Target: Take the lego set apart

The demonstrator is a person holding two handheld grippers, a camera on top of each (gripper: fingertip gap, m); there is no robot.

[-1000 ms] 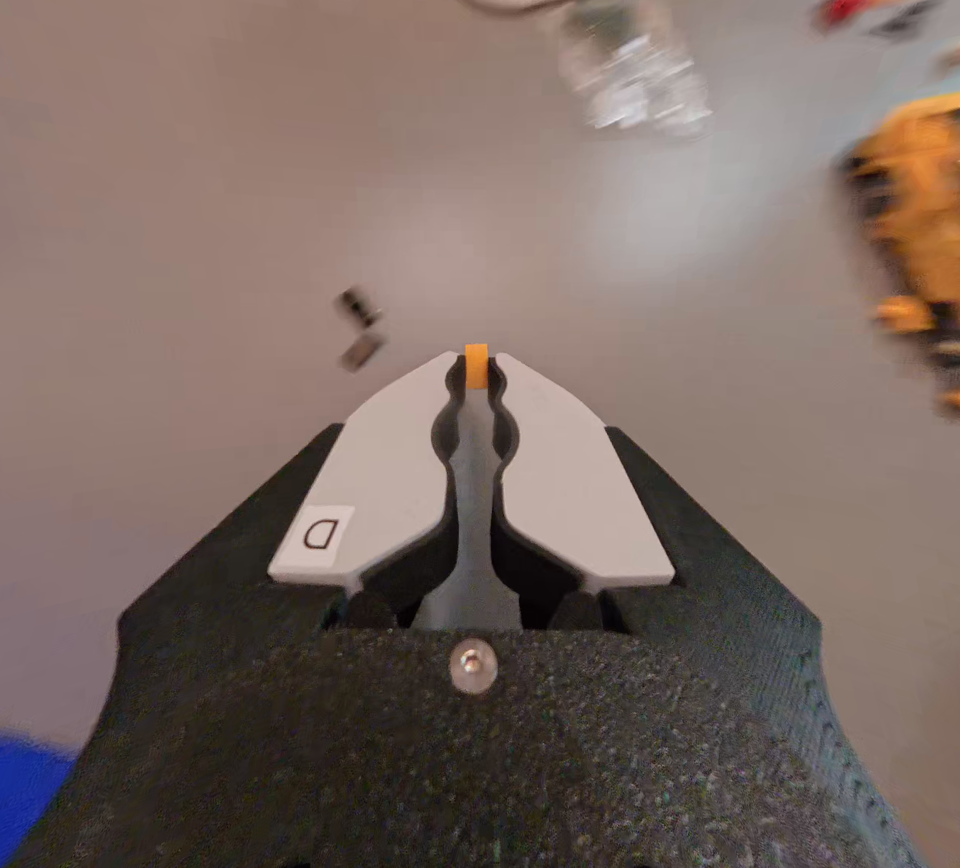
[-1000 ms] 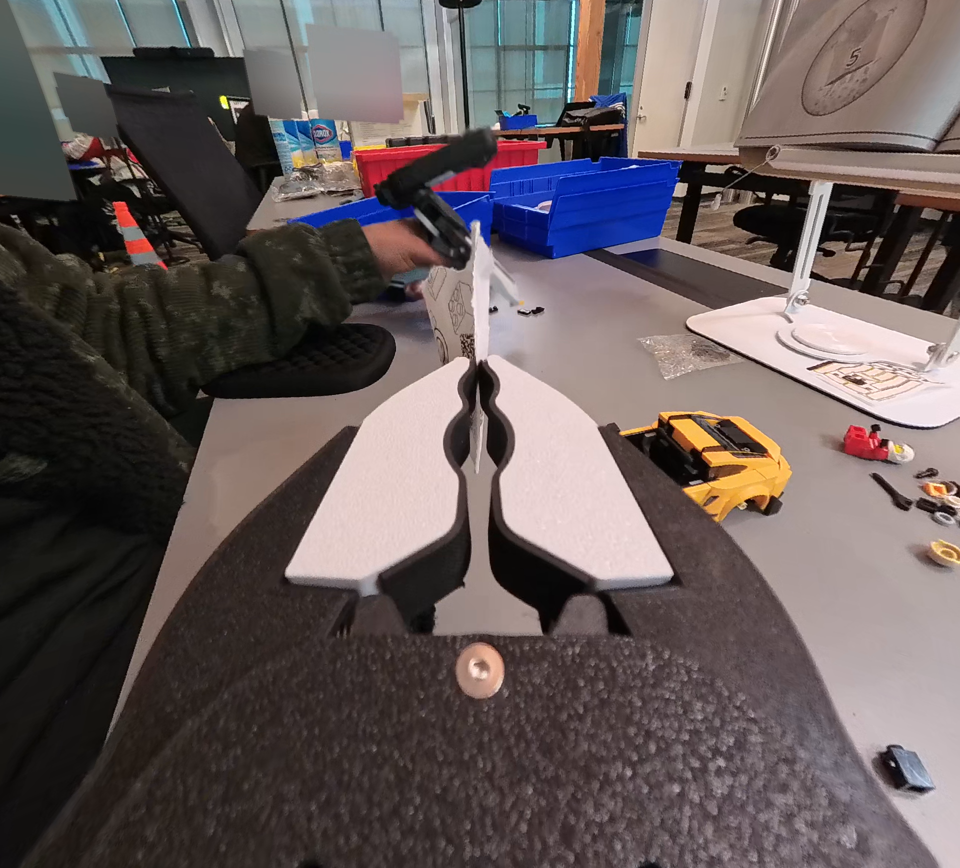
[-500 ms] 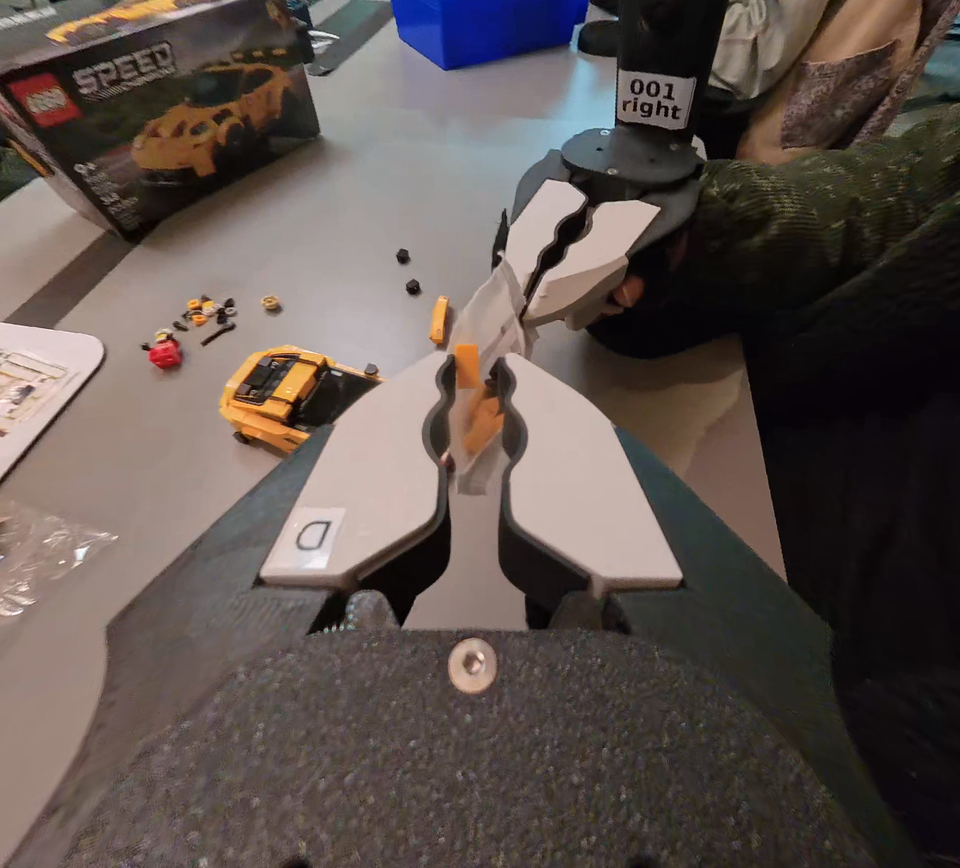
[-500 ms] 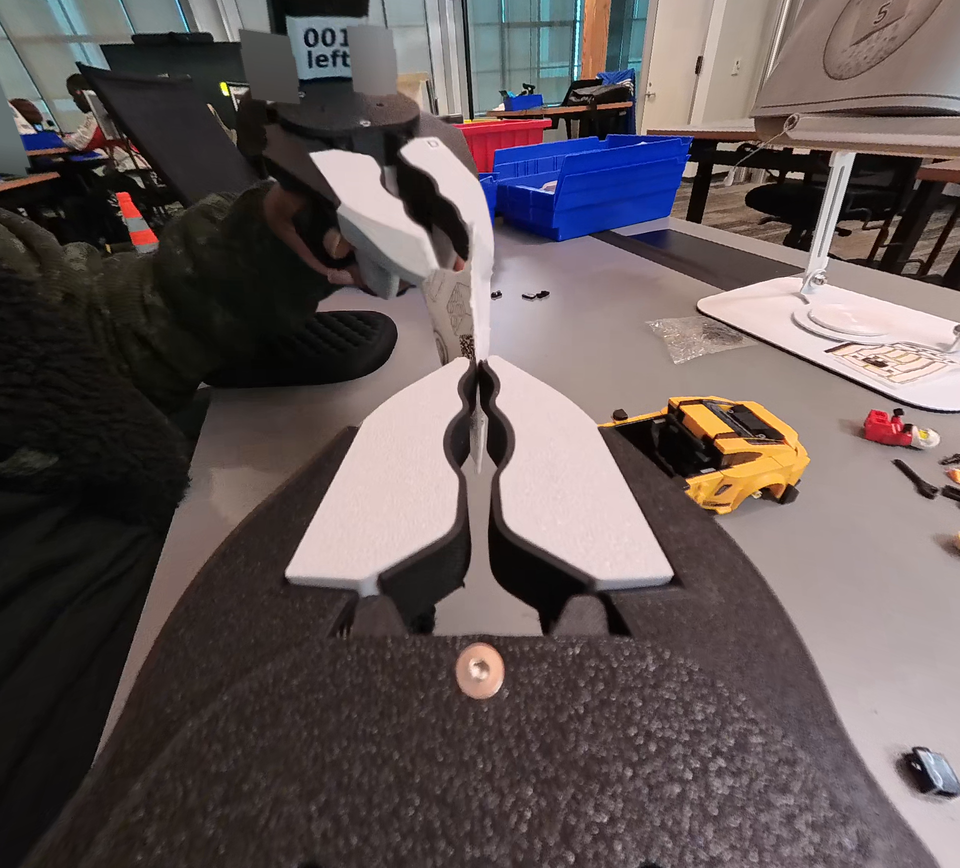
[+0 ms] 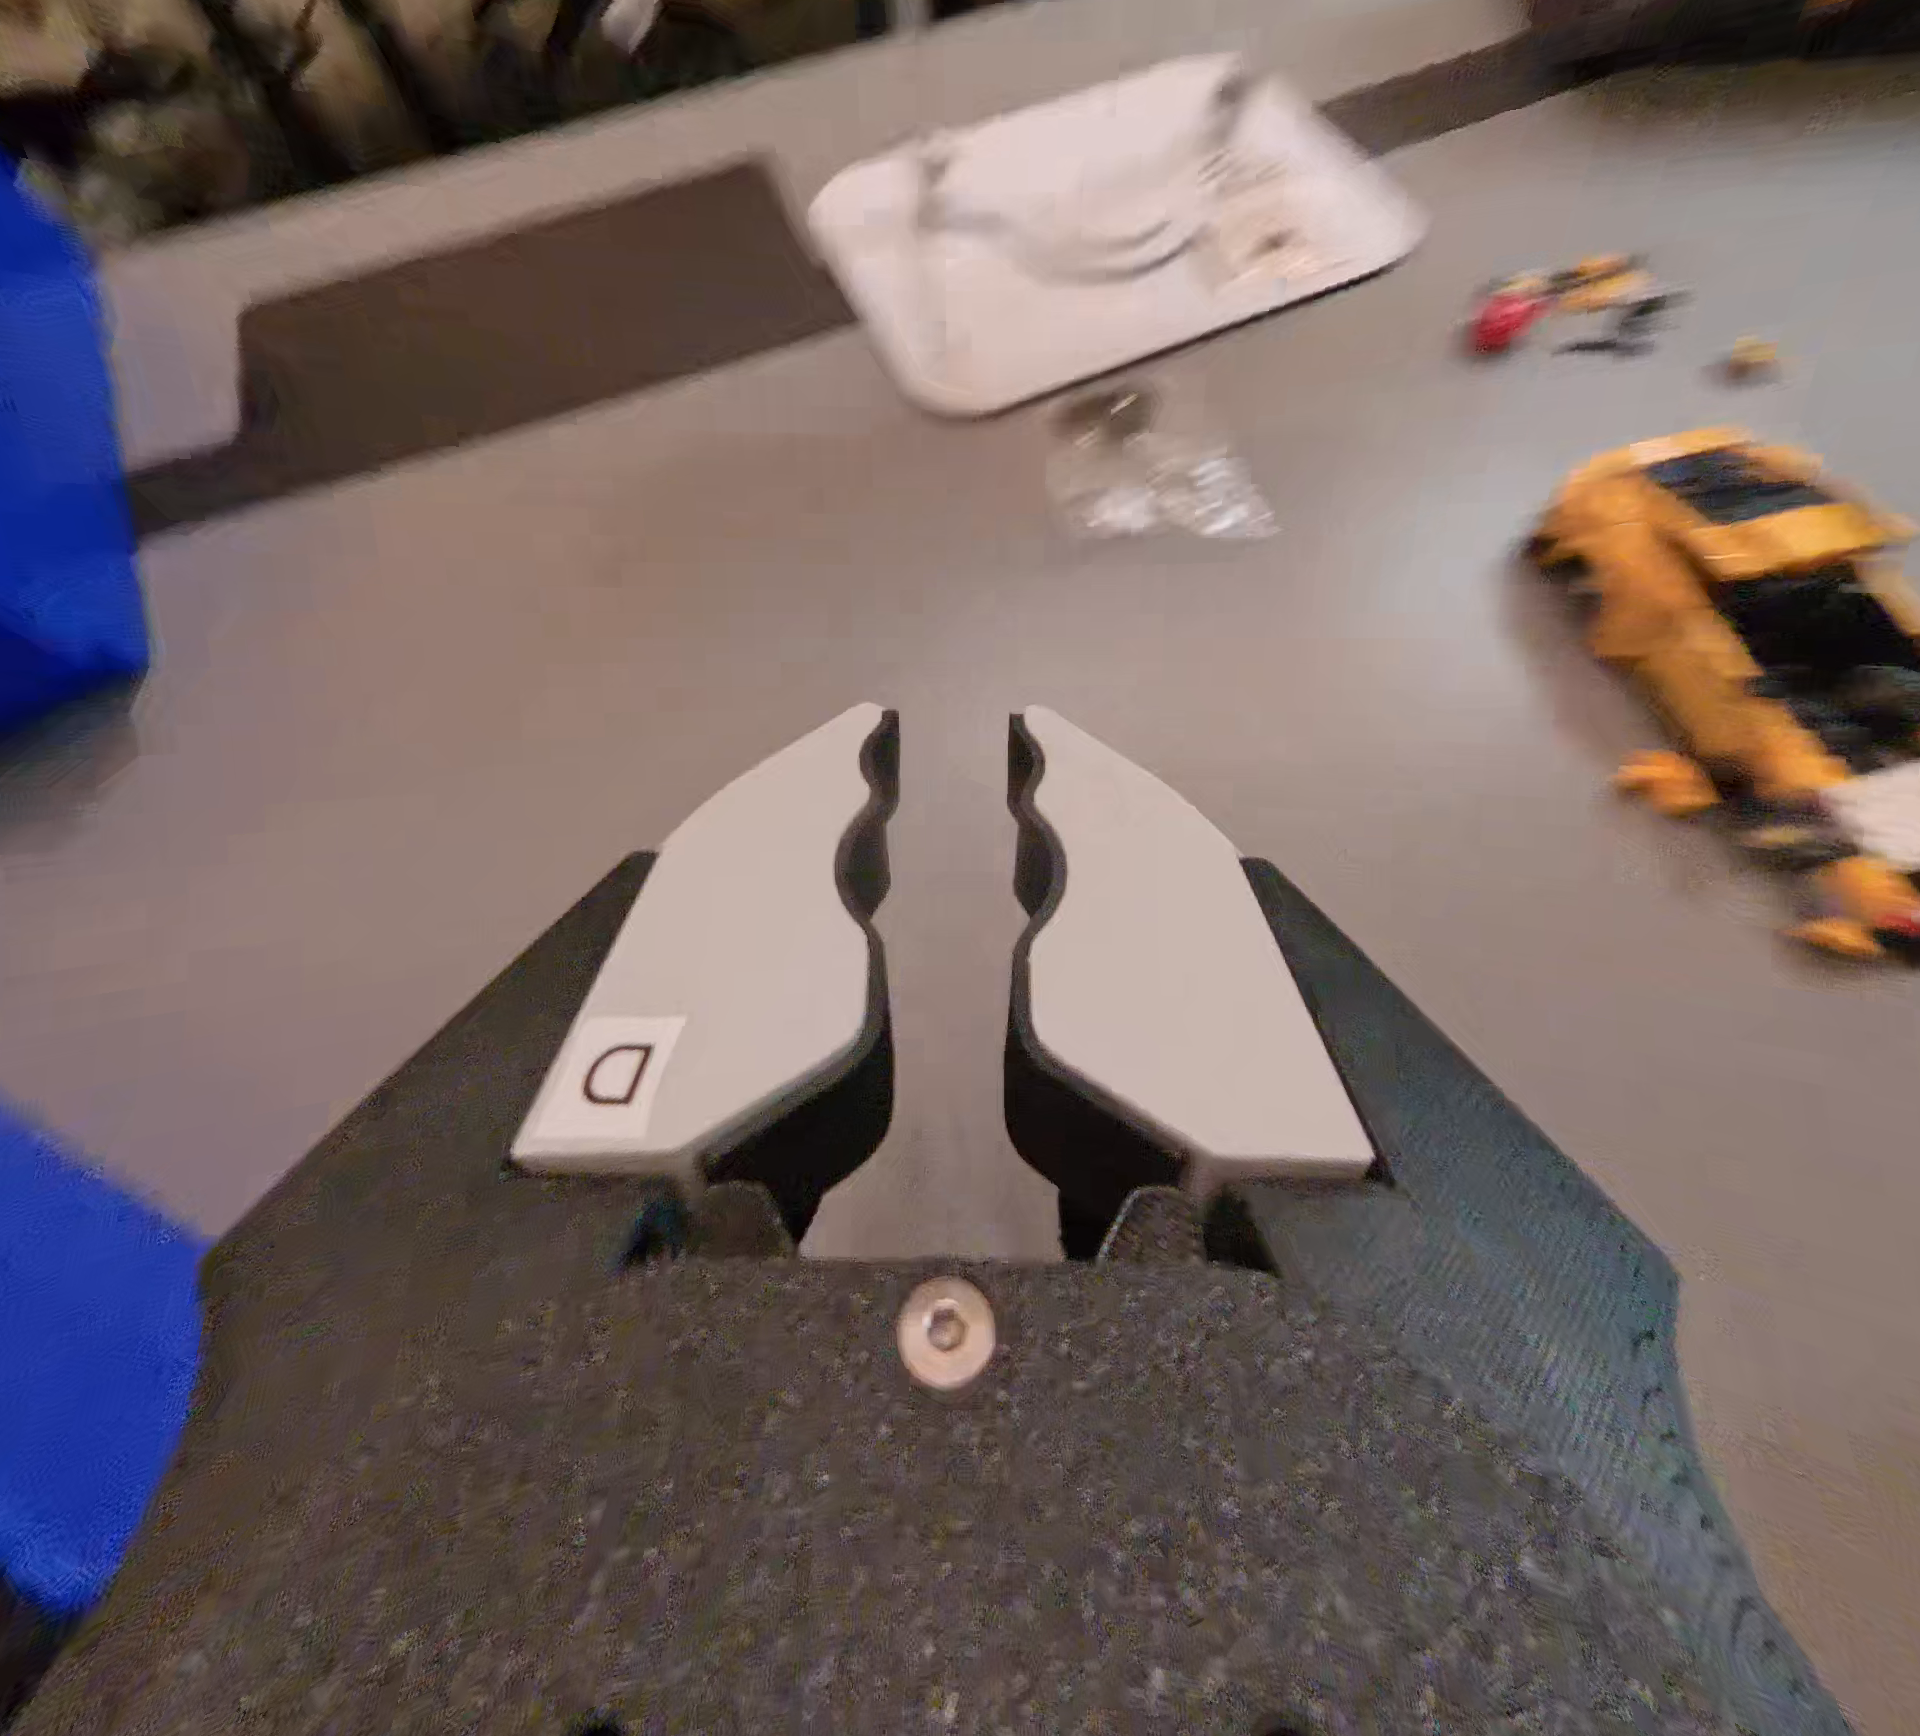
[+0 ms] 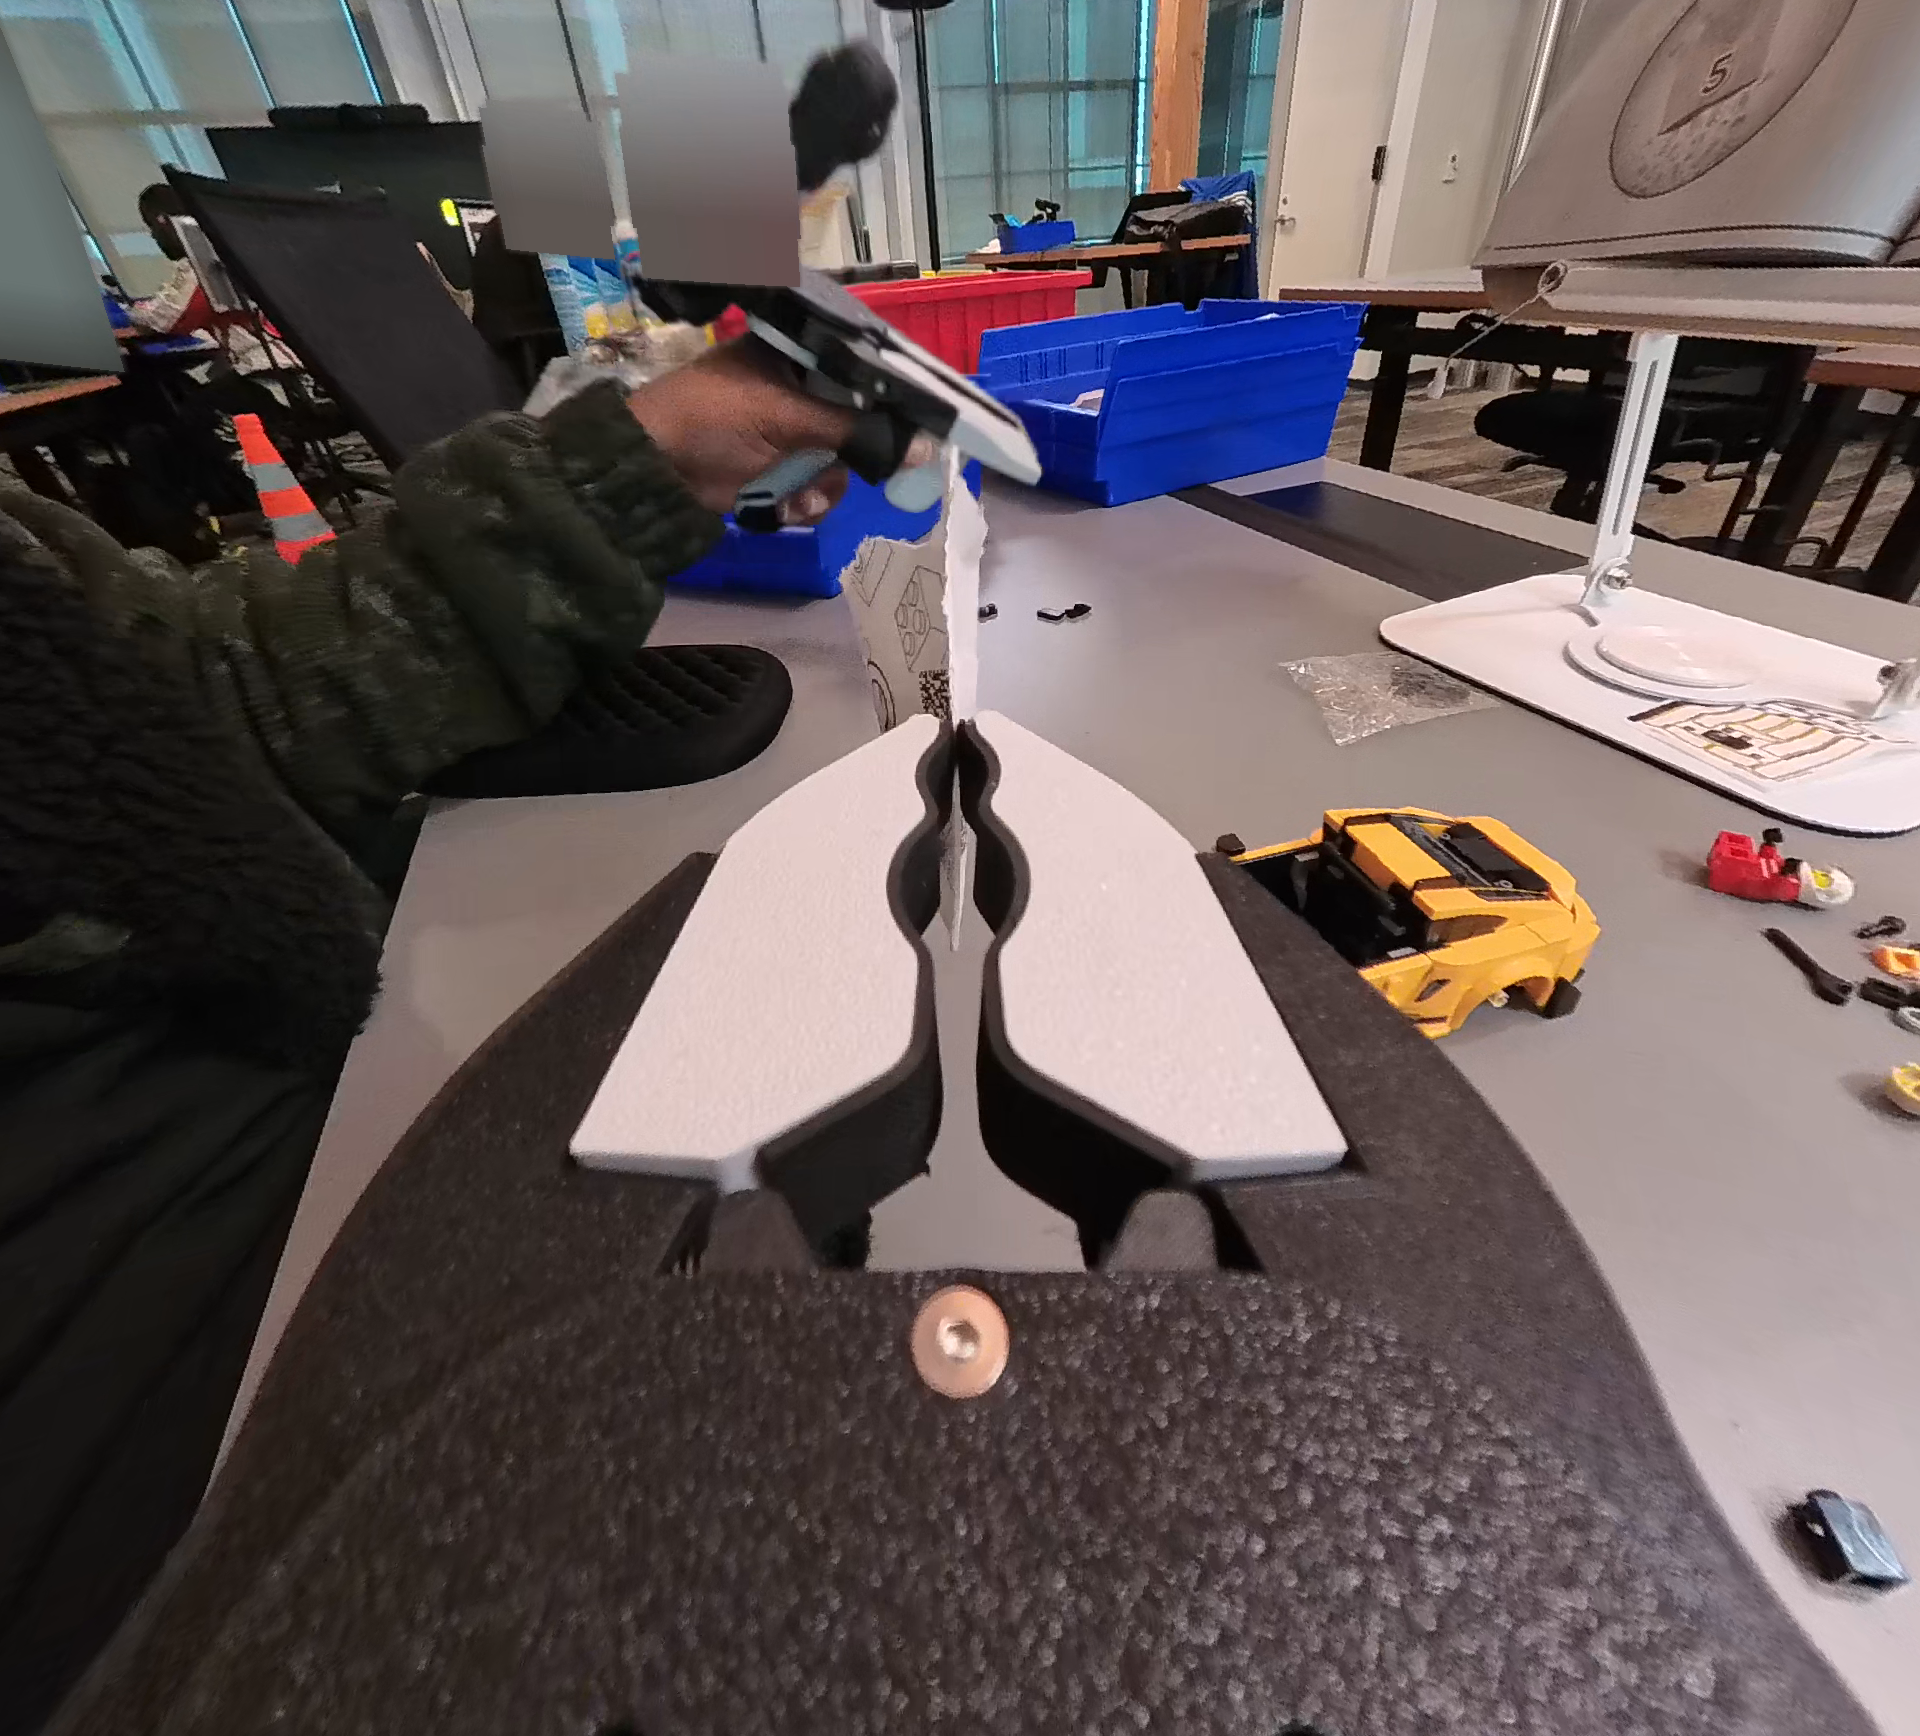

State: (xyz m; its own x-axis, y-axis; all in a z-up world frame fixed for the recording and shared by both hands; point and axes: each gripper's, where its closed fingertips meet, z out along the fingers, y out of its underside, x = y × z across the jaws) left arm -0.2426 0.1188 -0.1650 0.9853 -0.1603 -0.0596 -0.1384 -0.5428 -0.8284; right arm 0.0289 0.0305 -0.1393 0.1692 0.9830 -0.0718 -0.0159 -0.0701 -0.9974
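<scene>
The right gripper (image 6: 957, 730) is clamped on a torn white paper bag (image 6: 940, 637) standing up from its tips, the left gripper (image 5: 953, 718) hangs empty with its fingers apart, and the yellow-and-black brick car (image 6: 1429, 907) sits on the grey table (image 6: 1195, 710) just right of the right gripper's fingers.

Left tool (image 5: 953, 722): two pale grey flat fingers (image 5: 743, 943) with wavy black-lined inner edges, seated in a speckled black printed body; a small white sticker bearing one letter sits on the left-hand finger, and a silver socket-head screw (image 5: 944, 1342) is centred on the body. Right tool (image 6: 958, 730): same build, white grainy fingers (image 6: 774, 969), coppery screw (image 6: 958, 1342). Operator wears a dark green knit sleeve (image 6: 416, 637) with a fleecy dark cuff.
</scene>
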